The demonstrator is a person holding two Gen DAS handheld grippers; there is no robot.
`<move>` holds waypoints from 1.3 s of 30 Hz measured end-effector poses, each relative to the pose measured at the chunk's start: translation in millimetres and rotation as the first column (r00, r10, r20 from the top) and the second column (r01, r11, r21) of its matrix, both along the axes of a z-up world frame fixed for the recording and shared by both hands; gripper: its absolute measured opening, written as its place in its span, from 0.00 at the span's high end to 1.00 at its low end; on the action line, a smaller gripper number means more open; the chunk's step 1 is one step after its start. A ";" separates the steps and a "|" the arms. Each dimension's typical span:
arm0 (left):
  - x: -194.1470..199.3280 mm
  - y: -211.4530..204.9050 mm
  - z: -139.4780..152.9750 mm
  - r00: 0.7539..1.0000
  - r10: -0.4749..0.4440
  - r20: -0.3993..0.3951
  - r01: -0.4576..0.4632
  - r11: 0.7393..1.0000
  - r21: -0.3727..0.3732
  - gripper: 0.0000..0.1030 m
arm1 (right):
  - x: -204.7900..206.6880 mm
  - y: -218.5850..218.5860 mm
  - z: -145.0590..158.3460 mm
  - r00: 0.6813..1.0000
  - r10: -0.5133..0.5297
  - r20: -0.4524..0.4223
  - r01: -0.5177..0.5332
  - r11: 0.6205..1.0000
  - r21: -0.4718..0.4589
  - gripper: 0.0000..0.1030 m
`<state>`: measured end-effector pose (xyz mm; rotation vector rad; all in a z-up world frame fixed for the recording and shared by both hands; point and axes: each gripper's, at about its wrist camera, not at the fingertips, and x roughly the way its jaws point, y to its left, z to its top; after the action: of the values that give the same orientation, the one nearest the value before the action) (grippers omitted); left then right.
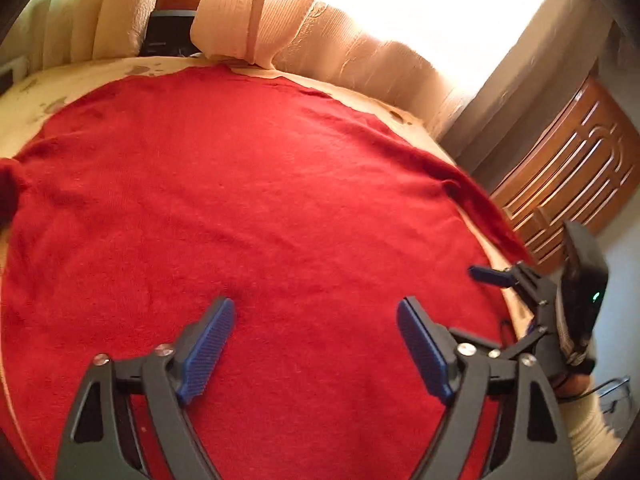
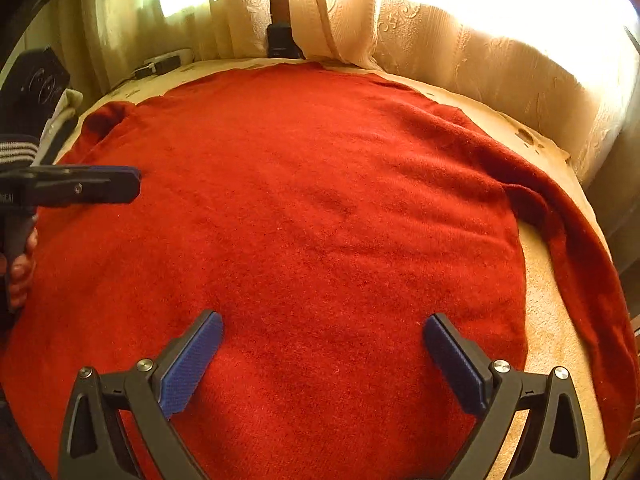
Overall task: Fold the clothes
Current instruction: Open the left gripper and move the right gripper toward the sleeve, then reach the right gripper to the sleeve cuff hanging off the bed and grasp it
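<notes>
1. The left gripper [image 1: 316, 344] has its jaws spread wide with nothing between them, hovering over the near part of the red sweater [image 1: 248, 200]; that spread would suit coming down on a flat layer of knit.
2. The right gripper [image 2: 322, 354] is likewise released and empty, beside the left one, so both face the same cloth.
3. The sweater lies flat across most of the cream-covered surface [image 2: 556, 320], its far hem near the far edge by the curtains [image 2: 460, 48].
4. One sleeve [image 2: 580, 248] trails along the surface's right edge, apart from the body; the other bunches at the left edge.
5. Spread out with no fold showing, it leaves sleeves and sides free to fold inward.
</notes>
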<state>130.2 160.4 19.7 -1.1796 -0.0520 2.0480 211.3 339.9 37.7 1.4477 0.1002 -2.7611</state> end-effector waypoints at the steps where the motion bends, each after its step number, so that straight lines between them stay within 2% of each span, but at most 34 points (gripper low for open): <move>1: 2.4 0.9 -0.5 1.000 -0.006 -0.024 0.006 1.000 -0.007 0.15 | 0.0 0.4 0.5 1.000 -0.002 0.000 0.002 1.000 -0.004 0.00; 3: 7.3 7.7 -3.1 0.998 -0.020 -0.065 0.018 0.999 -0.032 0.12 | 0.0 1.1 1.5 1.000 -0.005 -0.001 0.005 1.000 -0.013 0.00; 5: 10.3 18.3 -5.4 0.995 -0.049 -0.084 0.043 0.997 -0.071 0.01 | 0.7 0.3 2.5 1.000 -0.006 -0.002 0.006 1.000 -0.013 0.00; 6: 11.5 23.7 -6.7 0.994 -0.068 -0.091 0.060 0.994 -0.095 0.00 | 1.3 -0.5 4.2 1.000 -0.006 -0.002 0.005 1.000 -0.013 0.00; 8: 17.1 31.1 -5.3 0.989 -0.079 -0.128 0.054 0.981 -0.184 0.00 | 4.6 -3.1 1.9 1.000 -0.006 -0.003 0.006 1.000 -0.014 0.00; 11: 27.6 49.6 -9.9 0.976 -0.107 -0.191 0.037 0.941 -0.338 0.00 | 5.1 -4.5 3.2 1.000 -0.008 -0.003 0.008 1.000 -0.012 0.00; 16: 28.2 44.8 -10.9 0.978 -0.089 -0.190 0.025 0.949 -0.314 0.00 | -0.4 -1.1 2.7 1.000 -0.004 0.000 0.004 1.000 -0.016 0.00; 18: 32.1 47.5 -11.9 0.974 -0.093 -0.208 0.018 0.942 -0.336 0.00 | 4.5 6.7 8.5 0.999 -0.022 -0.029 0.020 0.999 -0.050 0.00; 22: 31.2 45.4 -13.0 0.976 -0.086 -0.200 0.016 0.944 -0.330 0.00 | 14.7 22.8 20.4 0.994 -0.061 -0.088 0.050 0.991 -0.121 0.00; 26: 23.5 47.3 -9.5 0.987 -0.058 -0.149 0.005 0.942 -0.335 0.00 | 24.9 38.9 32.4 0.984 -0.104 -0.144 0.075 0.978 -0.194 0.00; 27: 21.1 49.1 -7.2 0.991 -0.038 -0.128 -0.007 0.942 -0.334 0.00 | 27.4 42.9 35.4 0.981 -0.115 -0.157 0.080 0.974 -0.212 0.00; 29: 17.4 55.6 -0.9 0.996 -0.025 -0.085 -0.002 0.952 -0.306 0.00 | 52.9 72.4 61.1 0.945 -0.209 -0.253 0.138 0.953 -0.270 0.00; 31: 16.0 64.0 8.0 0.997 -0.036 -0.062 0.019 0.966 -0.257 0.00 | 84.2 111.3 83.8 0.884 -0.333 -0.327 0.228 0.919 -0.321 0.00; 33: 16.6 74.7 17.1 0.995 -0.053 -0.081 0.033 0.973 -0.228 0.00 | 115.2 156.6 96.7 0.817 -0.470 -0.335 0.323 0.854 -0.409 0.00; 35: 15.7 84.8 22.1 0.994 -0.062 -0.092 0.042 0.977 -0.207 0.00 | 146.6 206.3 93.5 0.755 -0.599 -0.267 0.392 0.738 -0.549 0.00; 37: 13.1 94.3 23.7 0.994 -0.066 -0.086 0.049 0.981 -0.188 0.00 | 174.4 252.7 76.7 0.696 -0.708 -0.117 0.465 0.569 -0.678 0.00; 38: 9.8 97.8 21.7 0.995 -0.064 -0.071 0.050 0.982 -0.180 0.00 | 190.0 268.2 66.8 0.664 -0.745 -0.065 0.489 0.498 -0.716 0.00; 39: 6.8 101.4 18.2 0.997 -0.063 -0.052 0.053 0.983 -0.176 0.00 | 202.2 277.9 58.9 0.634 -0.772 -0.035 0.516 0.456 -0.725 0.00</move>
<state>137.1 261.8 37.8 -1.2124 0.1917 2.0667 413.5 617.7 96.7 0.8282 -1.6350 -2.9770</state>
